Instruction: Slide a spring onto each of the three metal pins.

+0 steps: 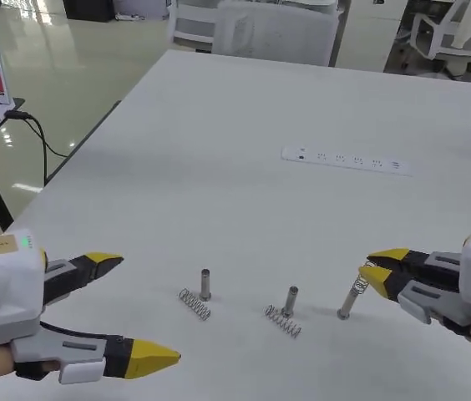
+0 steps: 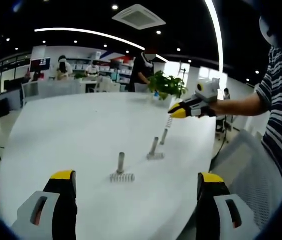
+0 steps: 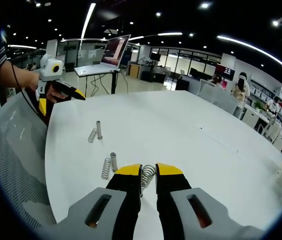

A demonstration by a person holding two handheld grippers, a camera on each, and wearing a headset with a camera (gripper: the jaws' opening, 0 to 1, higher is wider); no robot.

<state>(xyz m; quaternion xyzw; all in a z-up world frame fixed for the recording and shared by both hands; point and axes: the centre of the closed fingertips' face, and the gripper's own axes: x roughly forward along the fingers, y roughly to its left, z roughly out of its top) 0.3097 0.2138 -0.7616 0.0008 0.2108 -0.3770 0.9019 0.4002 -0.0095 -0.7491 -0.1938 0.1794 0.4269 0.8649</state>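
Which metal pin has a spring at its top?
The rightmost pin, by the right gripper: it leans, with a spring at its top. The left pin and middle pin stand bare, springs beside them.

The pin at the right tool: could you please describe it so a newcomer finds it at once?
On the white table, three pins stand in a row near the front edge; take the rightmost pin. It alone carries a spring at its top, held by the right tool, while the other two pins are bare with springs lying beside them.
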